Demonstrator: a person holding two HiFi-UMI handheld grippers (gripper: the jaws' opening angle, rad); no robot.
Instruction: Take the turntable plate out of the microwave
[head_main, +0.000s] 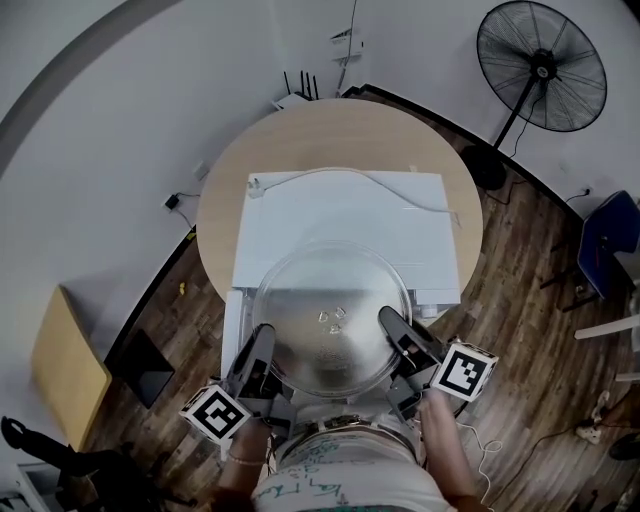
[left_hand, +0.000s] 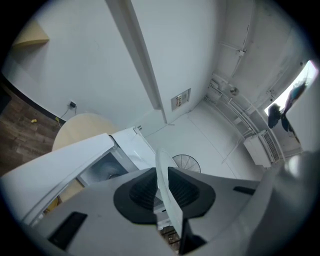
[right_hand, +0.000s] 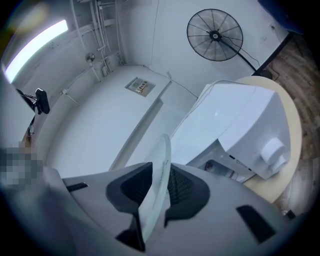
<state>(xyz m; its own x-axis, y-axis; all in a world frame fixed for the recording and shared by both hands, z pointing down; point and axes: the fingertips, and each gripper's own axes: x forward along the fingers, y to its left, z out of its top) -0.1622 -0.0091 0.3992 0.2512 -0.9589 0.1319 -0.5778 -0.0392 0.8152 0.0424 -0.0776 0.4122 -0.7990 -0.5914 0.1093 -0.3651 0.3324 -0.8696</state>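
Observation:
In the head view a clear glass turntable plate (head_main: 330, 315) is held level in the air in front of a white microwave (head_main: 345, 220). My left gripper (head_main: 262, 345) is shut on the plate's near-left rim, and my right gripper (head_main: 392, 328) is shut on its near-right rim. In the left gripper view the plate's edge (left_hand: 167, 187) stands clamped between the black pads. The right gripper view shows the plate's edge (right_hand: 156, 182) pinched the same way, with the microwave (right_hand: 240, 125) beyond it. The microwave's open cavity (left_hand: 102, 167) shows in the left gripper view.
The microwave stands on a round wooden table (head_main: 300, 135), its white cord (head_main: 350, 180) lying across its top. Its door (head_main: 232, 340) hangs open at the left. A black standing fan (head_main: 540, 65) is at the back right, a blue chair (head_main: 610, 240) at the right.

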